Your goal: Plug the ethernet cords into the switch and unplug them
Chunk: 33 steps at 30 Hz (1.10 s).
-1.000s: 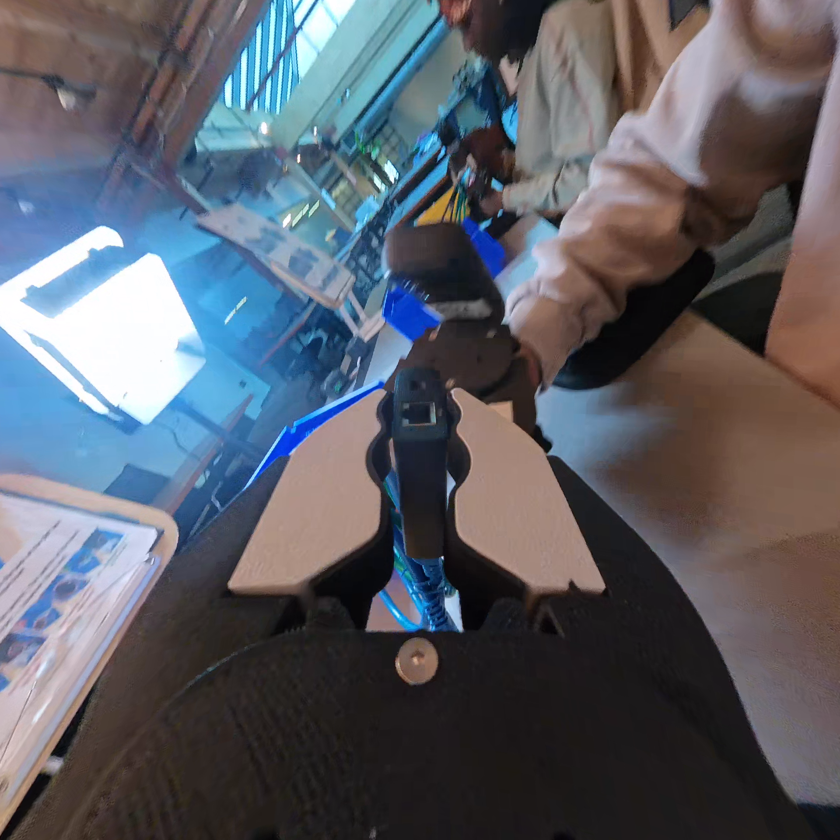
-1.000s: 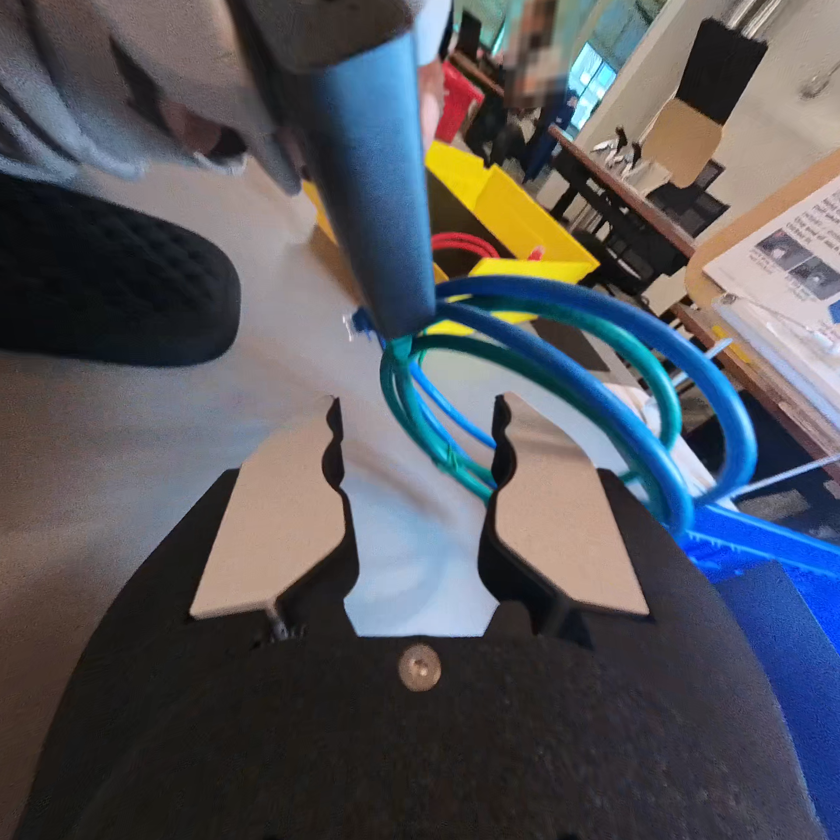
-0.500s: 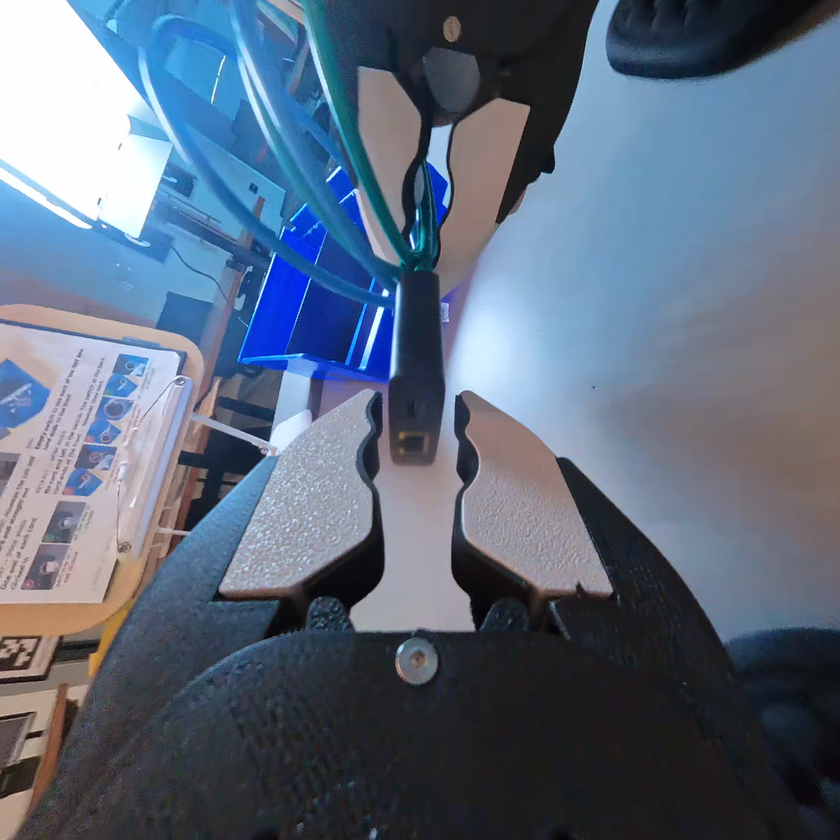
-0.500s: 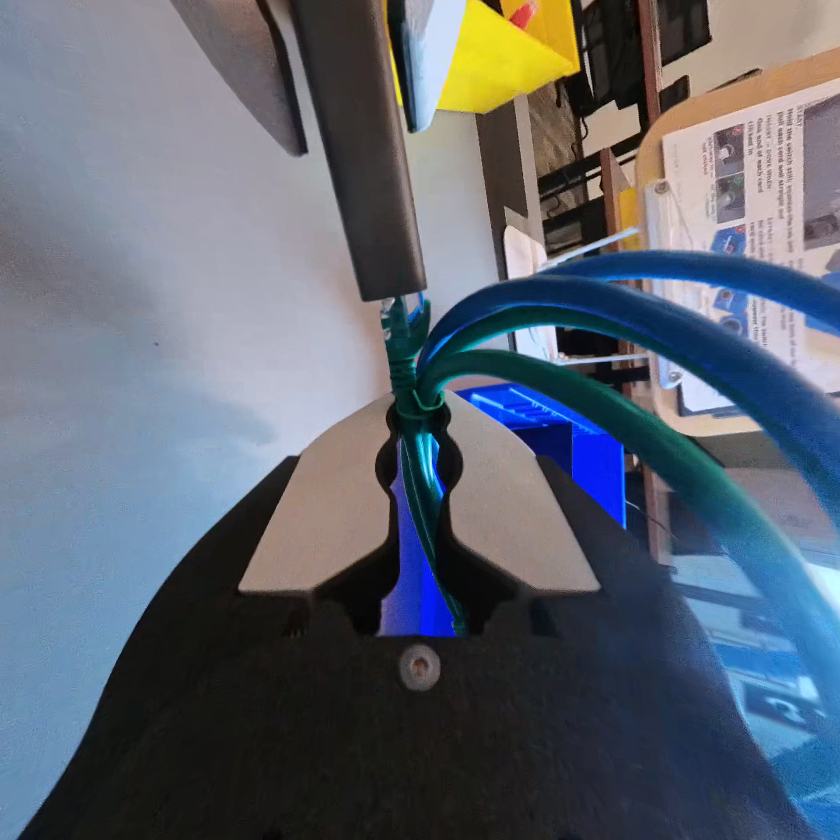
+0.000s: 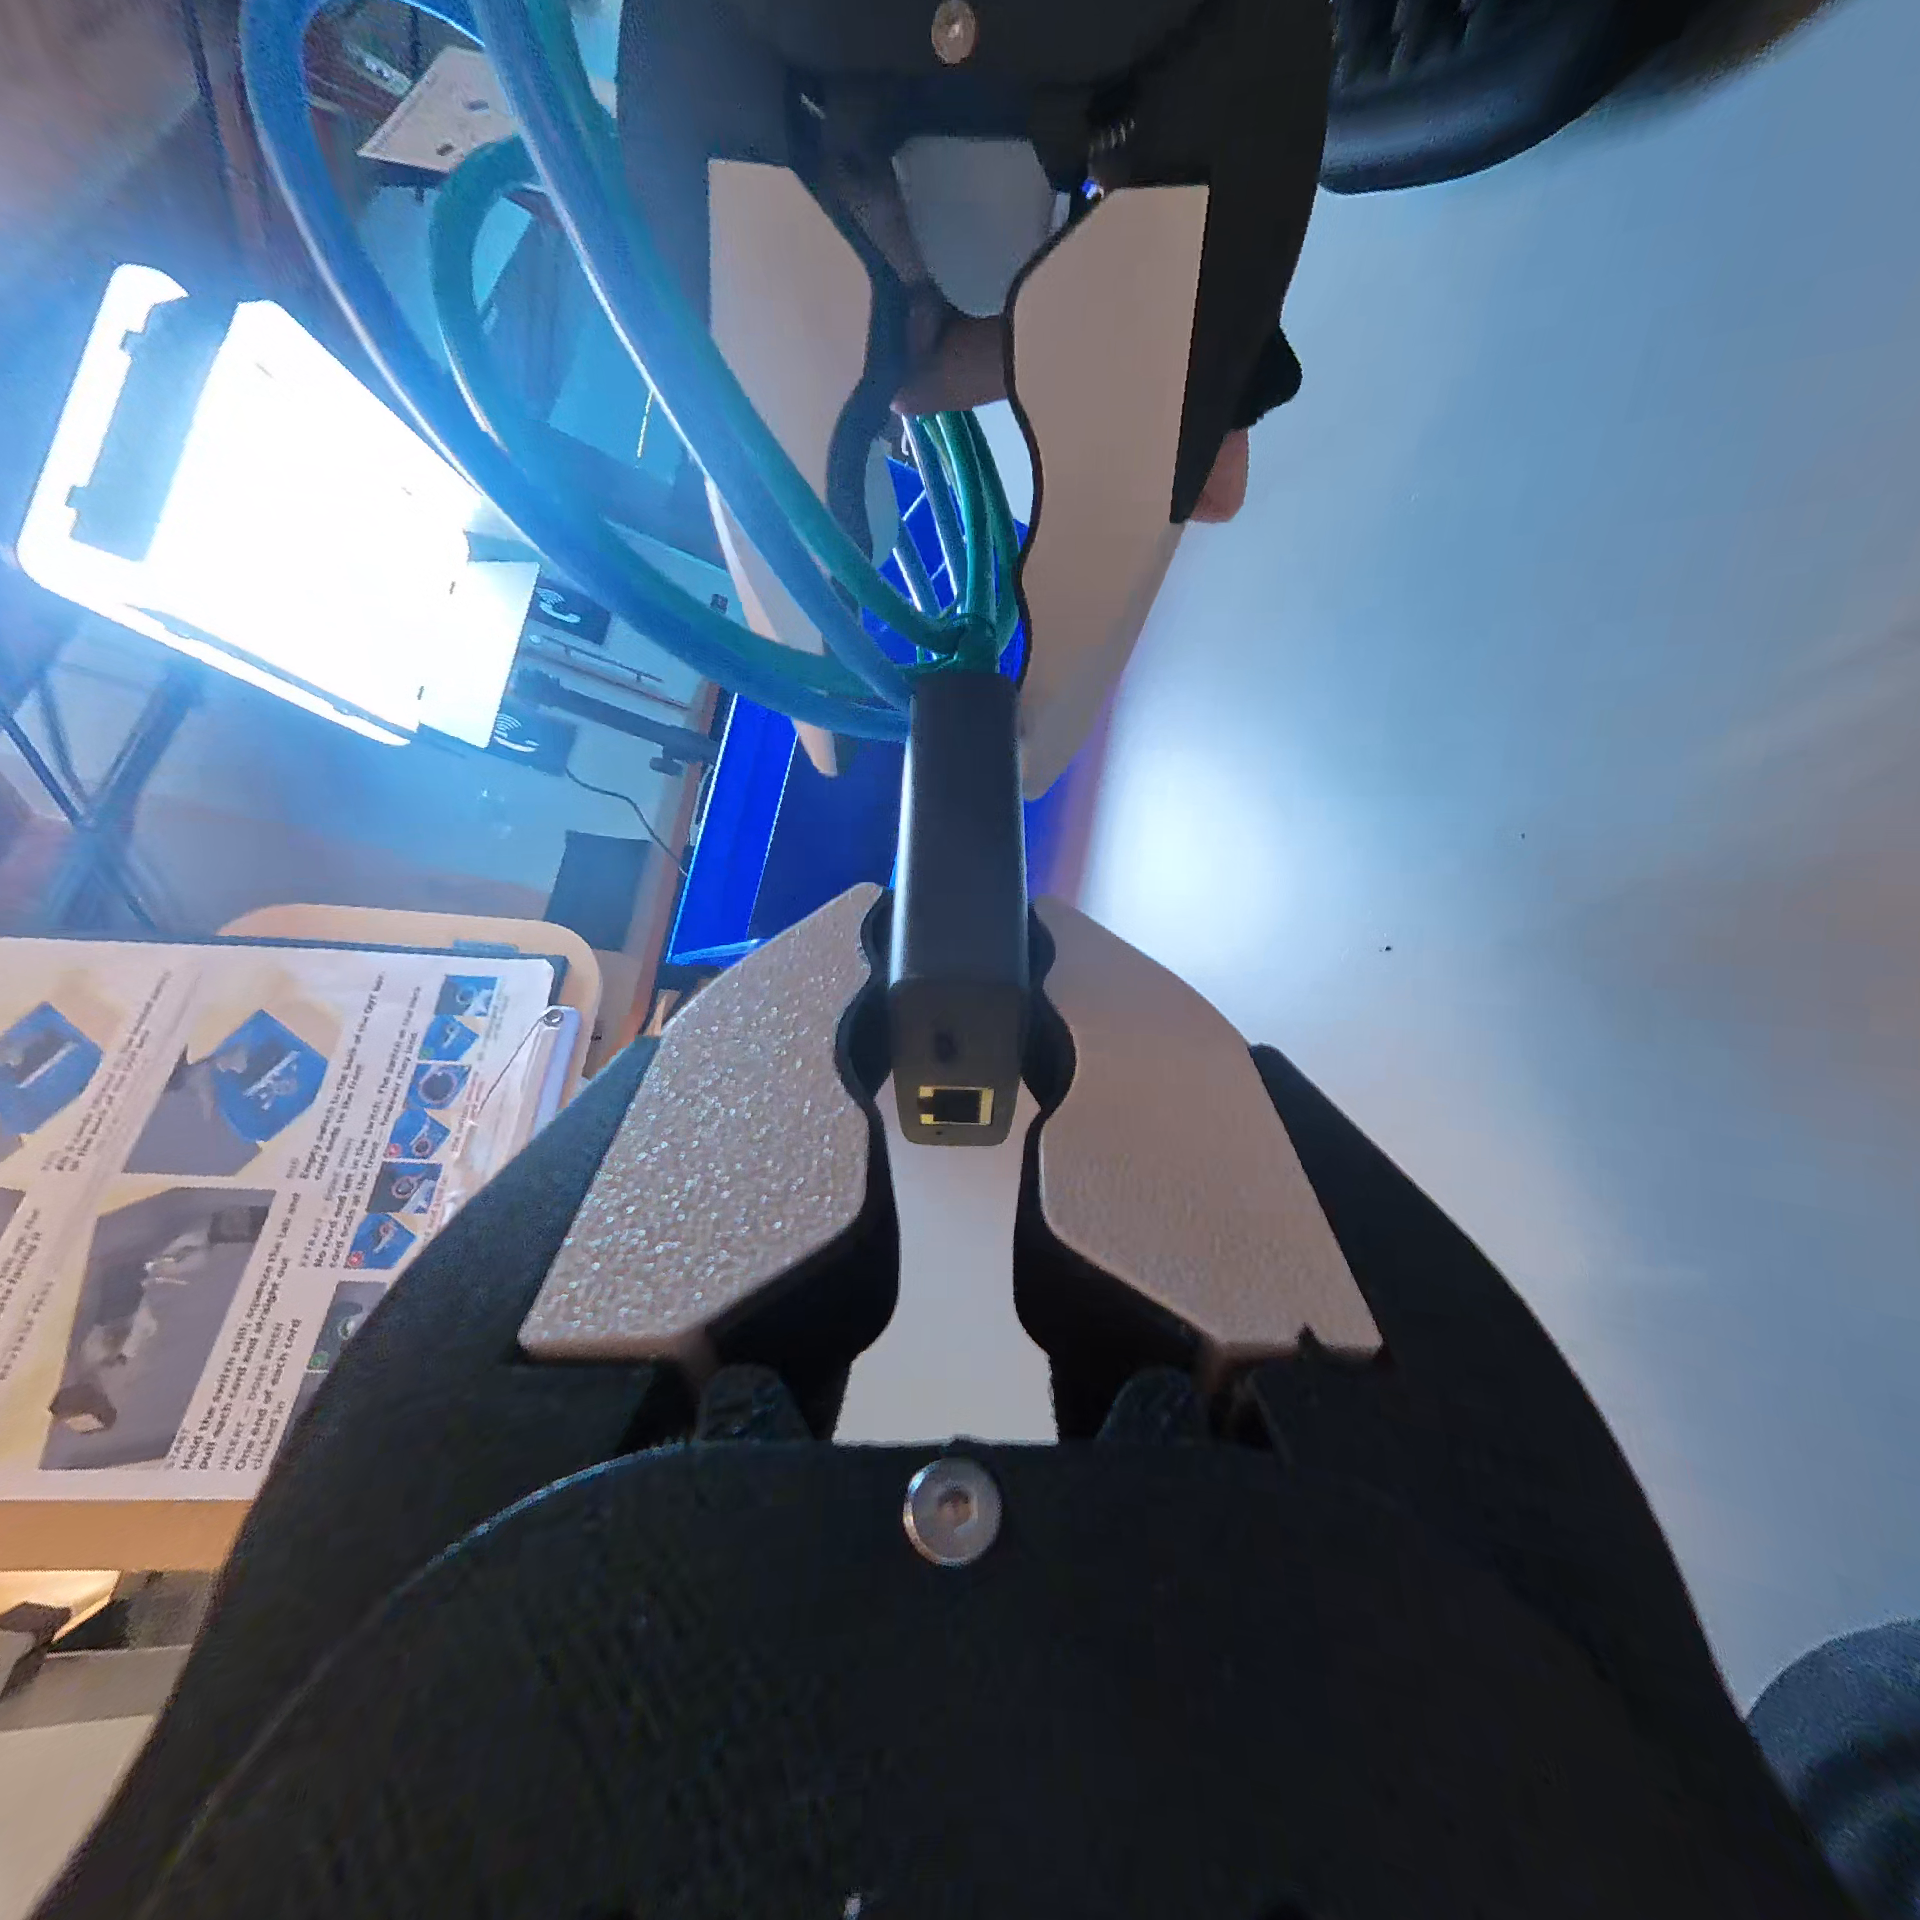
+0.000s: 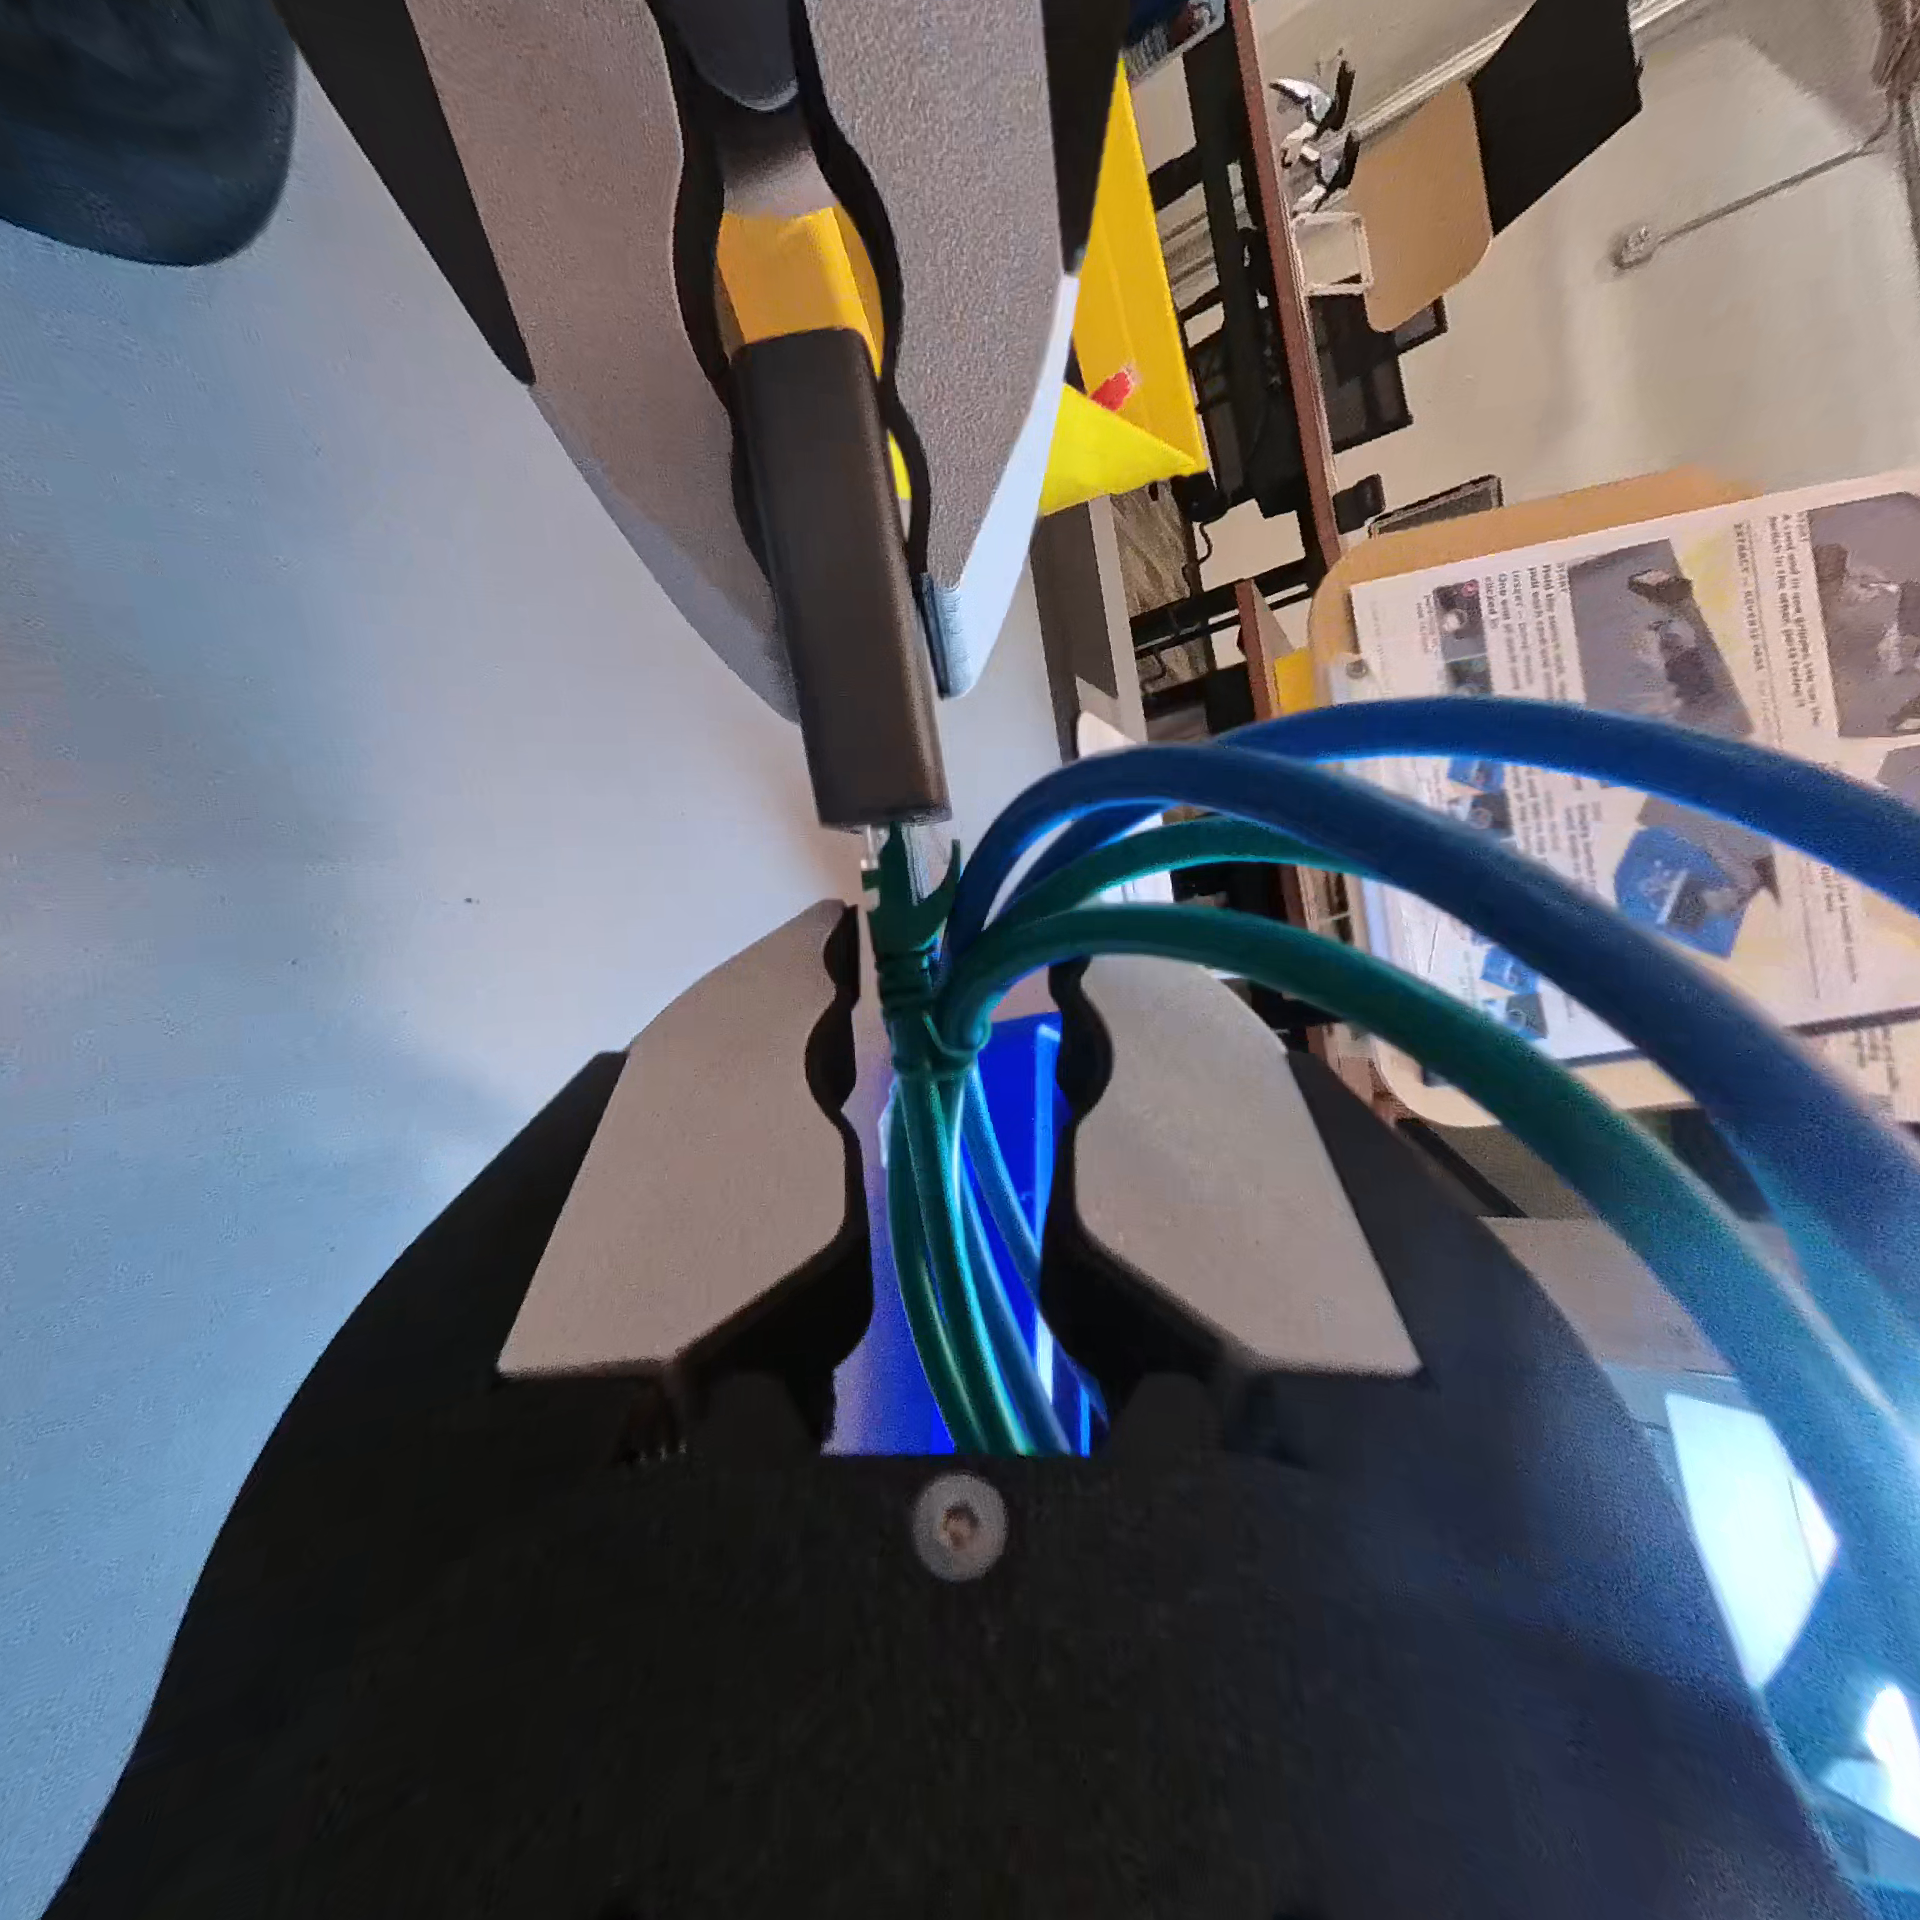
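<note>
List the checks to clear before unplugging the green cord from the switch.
1. Left hand-held gripper clamps the switch: ok.
2. Right hand-held gripper grips the green plug: not ok; its jaws are open and the ethernet cords lie loose between them.
3. Green plug fully seated in the switch: cannot tell; its clear tip partly shows.
4. Port at the switch's other end is empty: ok.
5. Blue cord loops are free of snags: cannot tell.
</note>
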Available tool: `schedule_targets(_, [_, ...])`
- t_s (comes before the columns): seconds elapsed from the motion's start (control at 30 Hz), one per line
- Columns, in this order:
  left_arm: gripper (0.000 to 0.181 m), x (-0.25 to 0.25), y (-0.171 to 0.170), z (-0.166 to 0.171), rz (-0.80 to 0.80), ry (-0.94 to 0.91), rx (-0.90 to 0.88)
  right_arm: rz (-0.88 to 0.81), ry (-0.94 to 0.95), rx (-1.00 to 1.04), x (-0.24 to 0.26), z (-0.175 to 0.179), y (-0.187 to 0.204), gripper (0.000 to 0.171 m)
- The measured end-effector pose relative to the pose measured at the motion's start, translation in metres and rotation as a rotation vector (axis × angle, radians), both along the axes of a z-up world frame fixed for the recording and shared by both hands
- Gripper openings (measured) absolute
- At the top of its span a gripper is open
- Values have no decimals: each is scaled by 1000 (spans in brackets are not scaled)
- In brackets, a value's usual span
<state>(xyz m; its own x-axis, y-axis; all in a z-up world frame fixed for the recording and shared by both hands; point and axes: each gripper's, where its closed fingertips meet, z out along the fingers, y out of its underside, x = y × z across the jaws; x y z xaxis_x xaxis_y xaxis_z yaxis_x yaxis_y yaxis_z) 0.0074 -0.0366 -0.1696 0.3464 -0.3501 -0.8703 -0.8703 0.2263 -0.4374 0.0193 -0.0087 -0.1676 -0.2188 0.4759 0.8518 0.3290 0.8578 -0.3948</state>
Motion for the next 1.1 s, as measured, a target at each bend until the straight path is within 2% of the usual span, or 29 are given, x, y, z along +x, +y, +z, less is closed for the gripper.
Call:
schedule_targets(0.03, [22, 1, 0, 0, -3, 4, 2, -2, 1, 0, 0, 0, -1, 37])
schedule_targets(0.2, [22, 6, 1, 4, -14, -4, 18, -32, 36, 19, -4, 5, -4, 41])
schedule_targets(0.63, [22, 3, 3, -1, -32, -67, -1, 6, 113, 56, -9, 2, -4, 38])
schedule_targets(0.8, [23, 0, 4, -1, -33, -135, -42, 15, 95, -19, -8, 1, -4, 33])
schedule_targets(0.83, [22, -1, 4, 0, -35, -155, -52, 22, 103, -44, -8, 4, -4, 28])
schedule_targets(1.1, [23, 1, 5, 1, -49, -251, -94, 11, 98, -129, -7, 5, -3, 27])
